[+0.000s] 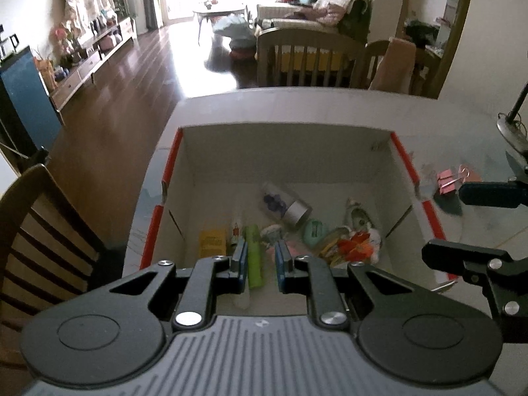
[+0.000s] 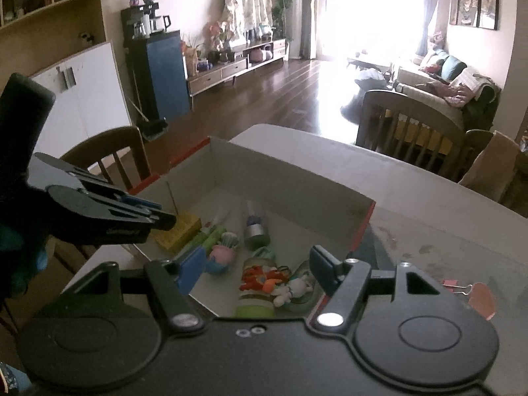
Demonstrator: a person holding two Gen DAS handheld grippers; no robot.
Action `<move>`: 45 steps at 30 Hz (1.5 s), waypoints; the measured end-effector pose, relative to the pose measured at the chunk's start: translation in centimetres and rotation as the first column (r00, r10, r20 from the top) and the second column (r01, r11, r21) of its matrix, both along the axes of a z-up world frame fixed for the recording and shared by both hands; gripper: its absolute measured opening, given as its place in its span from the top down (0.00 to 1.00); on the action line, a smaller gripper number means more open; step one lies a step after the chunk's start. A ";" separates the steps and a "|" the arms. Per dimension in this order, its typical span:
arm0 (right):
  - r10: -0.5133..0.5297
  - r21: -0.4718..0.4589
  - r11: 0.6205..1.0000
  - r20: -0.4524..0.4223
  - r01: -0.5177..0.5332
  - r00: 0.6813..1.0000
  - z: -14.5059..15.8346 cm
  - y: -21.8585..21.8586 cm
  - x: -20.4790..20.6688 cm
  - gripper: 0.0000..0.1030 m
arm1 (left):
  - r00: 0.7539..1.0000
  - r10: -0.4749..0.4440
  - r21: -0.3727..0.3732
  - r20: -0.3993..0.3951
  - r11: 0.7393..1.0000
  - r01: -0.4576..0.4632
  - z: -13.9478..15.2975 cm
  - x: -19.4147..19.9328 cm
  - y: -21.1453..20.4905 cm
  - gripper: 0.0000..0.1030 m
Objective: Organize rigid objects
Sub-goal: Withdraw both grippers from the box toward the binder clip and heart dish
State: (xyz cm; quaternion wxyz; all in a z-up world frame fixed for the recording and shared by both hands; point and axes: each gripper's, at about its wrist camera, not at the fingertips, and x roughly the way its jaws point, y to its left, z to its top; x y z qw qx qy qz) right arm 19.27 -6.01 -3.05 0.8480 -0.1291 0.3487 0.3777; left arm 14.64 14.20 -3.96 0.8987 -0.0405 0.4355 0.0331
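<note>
An open cardboard box [image 1: 287,151] with red-taped edges stands on the table and holds several small items: a green tube [image 1: 254,257], a yellow packet [image 1: 213,242], a clear bottle with a silver cap [image 1: 287,203], a mint case [image 1: 315,231] and a colourful toy [image 1: 358,246]. My left gripper [image 1: 260,257] hovers over the box, jaws slightly apart and empty. My right gripper [image 2: 255,269] is open wide and empty above the box's near right side [image 2: 363,224]. A pink binder clip [image 1: 450,180] lies on the table right of the box; it also shows in the right wrist view [image 2: 457,287].
The table [image 1: 297,105] carries the box. Wooden chairs stand at its left [image 1: 43,231] and far side [image 1: 303,56]. A lamp base [image 1: 511,128] sits at the table's right edge. A red-orange scrap [image 2: 481,300] lies by the clip.
</note>
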 end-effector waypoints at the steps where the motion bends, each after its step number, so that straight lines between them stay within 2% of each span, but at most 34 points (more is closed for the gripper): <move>1: -0.003 0.006 1.000 0.001 0.003 1.000 0.2 -0.3 -0.1 0.27 | 1.000 0.000 -0.002 0.010 1.000 0.000 0.4 -0.2 -0.2 0.84; 9: -0.021 0.081 0.996 -0.011 0.022 1.000 1.6 -3.4 -0.6 0.24 | 0.997 -0.011 -0.023 0.081 1.000 0.013 2.8 -2.0 -2.2 0.84; 18: -0.051 0.119 0.992 -0.010 0.052 0.999 2.9 -7.8 -1.1 0.19 | 0.992 -0.047 -0.040 0.119 0.998 0.052 4.4 -2.6 -5.5 0.82; 21: -0.067 0.120 0.991 -0.004 0.067 0.998 2.8 -9.4 -1.4 0.17 | 0.989 -0.057 -0.044 0.134 0.997 0.064 4.6 -2.7 -6.9 0.67; 23: -0.076 0.121 0.990 -0.003 0.076 0.997 2.7 -10.8 -1.4 0.16 | 0.987 -0.062 -0.050 0.145 0.996 0.070 4.7 -2.6 -7.8 0.43; 24: -0.082 0.120 0.989 -0.005 0.082 0.997 2.5 -11.4 -1.5 0.16 | 0.986 -0.063 -0.051 0.152 0.996 0.071 4.7 -2.6 -8.3 0.39; 31: -0.141 0.123 0.982 -0.028 0.143 0.990 1.4 -16.4 -0.5 0.11 | 0.983 -0.097 -0.055 0.154 0.993 0.107 4.4 -1.5 -12.3 0.37; 35: -0.177 0.117 0.977 -0.018 0.177 0.984 0.9 -19.0 0.7 0.08 | 0.980 -0.113 -0.058 0.167 0.991 0.124 4.1 -0.3 -14.7 0.22; 38: -0.200 0.118 0.973 -0.005 0.199 0.980 0.4 -21.1 2.0 0.03 | 0.978 -0.122 -0.069 0.172 0.988 0.136 3.8 0.8 -16.6 0.21; 45: -0.244 0.074 0.967 0.008 0.242 0.970 -1.2 -24.8 5.5 0.02 | 0.980 -0.136 -0.090 0.146 0.985 0.150 2.0 4.3 -20.4 0.21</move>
